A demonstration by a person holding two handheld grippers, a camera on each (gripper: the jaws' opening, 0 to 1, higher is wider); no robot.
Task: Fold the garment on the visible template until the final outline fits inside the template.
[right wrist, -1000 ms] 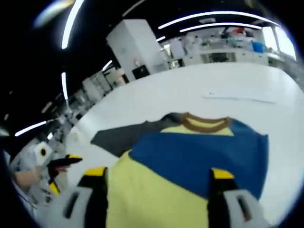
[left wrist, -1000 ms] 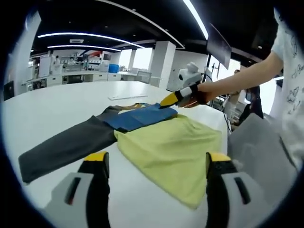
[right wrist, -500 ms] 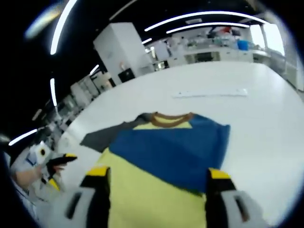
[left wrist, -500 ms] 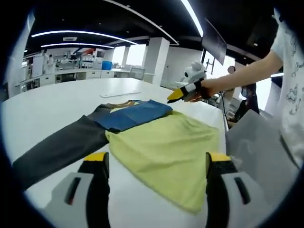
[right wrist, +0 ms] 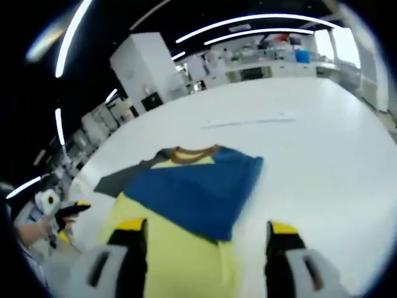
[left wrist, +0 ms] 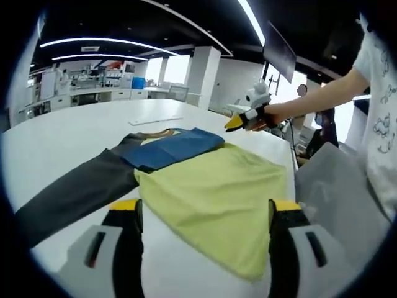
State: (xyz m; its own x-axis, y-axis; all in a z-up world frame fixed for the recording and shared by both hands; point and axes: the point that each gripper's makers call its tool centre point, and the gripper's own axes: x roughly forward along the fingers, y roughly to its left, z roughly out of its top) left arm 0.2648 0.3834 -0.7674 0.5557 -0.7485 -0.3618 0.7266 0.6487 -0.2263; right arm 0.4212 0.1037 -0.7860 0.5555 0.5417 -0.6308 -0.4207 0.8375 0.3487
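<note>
Lying flat on the smooth white table (left wrist: 74, 133), the soft long-sleeved shirt (left wrist: 211, 192) shows a yellow body, a blue sleeve folded across its chest, a dark grey sleeve outstretched, and a brown ribbed collar (right wrist: 189, 153). Left gripper (left wrist: 205, 214) and right gripper (right wrist: 208, 239) both hover wide, holding nothing.

No text, label or number can be read. The print on the person's white shirt (left wrist: 378, 68), at the right of the left gripper view, is too blurred to make out.
</note>
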